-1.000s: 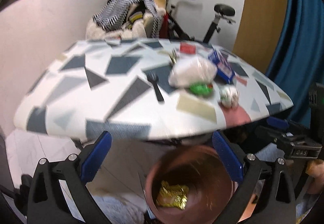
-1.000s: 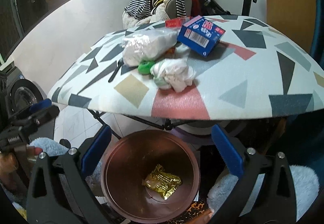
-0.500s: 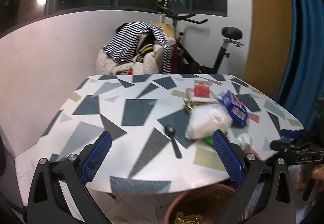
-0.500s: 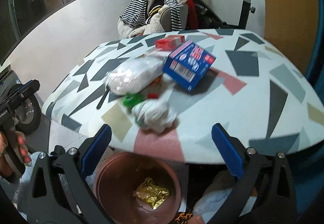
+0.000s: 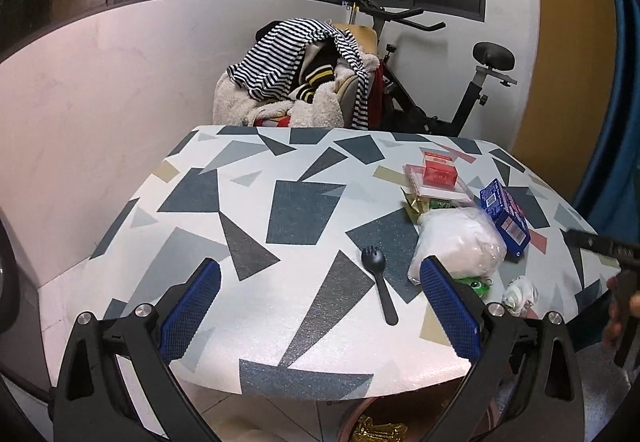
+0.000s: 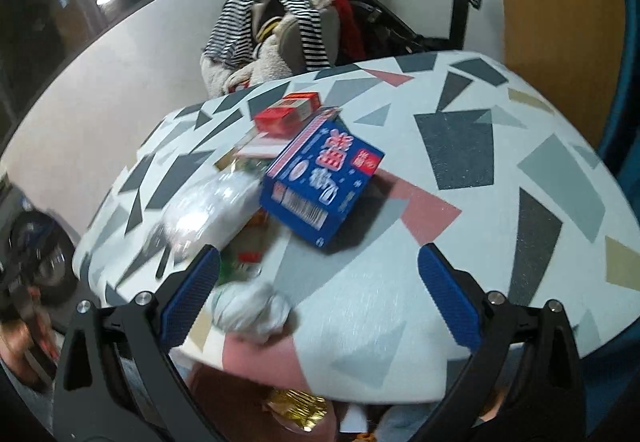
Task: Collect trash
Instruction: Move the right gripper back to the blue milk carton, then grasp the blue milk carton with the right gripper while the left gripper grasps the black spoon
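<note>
Table (image 5: 304, 338): blue box (image 6: 324, 186), plastic bag (image 5: 460, 242), black spork (image 5: 378, 282), crumpled tissue (image 6: 252, 312). Left gripper (image 5: 320, 306), right gripper (image 6: 318, 302): fingers spread, holding nothing.

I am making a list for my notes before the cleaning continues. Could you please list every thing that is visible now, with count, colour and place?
table: 1, white with grey, pink and beige shapes, centre
fork: 1, black, near table edge
plastic bag: 1, clear with white filling, right of fork
box: 1, blue, beside bag
small box: 1, red, behind bag
crumpled tissue: 1, white, front edge
green item: 1, partly hidden under bag
bin: 1, brown, below table, gold wrapper inside
clothes pile: striped and white, behind table
exercise bike: 1, black, far back
left gripper: jaws open
right gripper: jaws open
</note>
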The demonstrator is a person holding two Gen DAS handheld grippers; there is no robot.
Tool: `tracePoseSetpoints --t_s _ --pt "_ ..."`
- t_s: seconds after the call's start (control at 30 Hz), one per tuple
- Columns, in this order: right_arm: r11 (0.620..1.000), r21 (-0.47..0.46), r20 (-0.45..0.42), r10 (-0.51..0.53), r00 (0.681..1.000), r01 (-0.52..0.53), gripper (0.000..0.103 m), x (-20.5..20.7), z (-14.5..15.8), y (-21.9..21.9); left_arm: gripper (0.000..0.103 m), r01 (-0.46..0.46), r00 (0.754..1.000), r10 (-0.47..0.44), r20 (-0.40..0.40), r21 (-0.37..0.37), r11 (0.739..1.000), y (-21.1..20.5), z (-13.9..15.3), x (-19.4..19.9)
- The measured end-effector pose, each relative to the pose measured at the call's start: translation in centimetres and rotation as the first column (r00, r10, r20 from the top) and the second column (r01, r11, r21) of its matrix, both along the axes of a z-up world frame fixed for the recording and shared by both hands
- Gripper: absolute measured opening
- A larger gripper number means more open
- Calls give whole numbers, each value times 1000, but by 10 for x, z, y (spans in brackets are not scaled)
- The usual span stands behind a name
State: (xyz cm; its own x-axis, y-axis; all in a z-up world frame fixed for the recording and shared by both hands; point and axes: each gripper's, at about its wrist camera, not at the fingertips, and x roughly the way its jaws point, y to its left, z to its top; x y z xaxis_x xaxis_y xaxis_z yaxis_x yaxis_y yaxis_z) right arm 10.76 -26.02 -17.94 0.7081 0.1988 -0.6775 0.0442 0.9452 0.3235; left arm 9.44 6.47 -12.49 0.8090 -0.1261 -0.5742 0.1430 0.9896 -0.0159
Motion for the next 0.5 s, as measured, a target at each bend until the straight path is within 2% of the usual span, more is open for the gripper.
tracePoseSetpoints --t_s 0.13,0.27,0.5 --pt "994 91 -25 -50 998 52 98 23 -9 -13 97 2 1000 -3 -31 -28 1000 0 -5 10" --pt "977 187 -47 -100 994 107 98 56 -17 -17 97 2 997 -10 -75 -94 996 2 -9 23" --pt "964 183 -129 -172 977 194 97 109 -30 -11 97 15 994 -30 -103 -141 990 -3 -12 34"
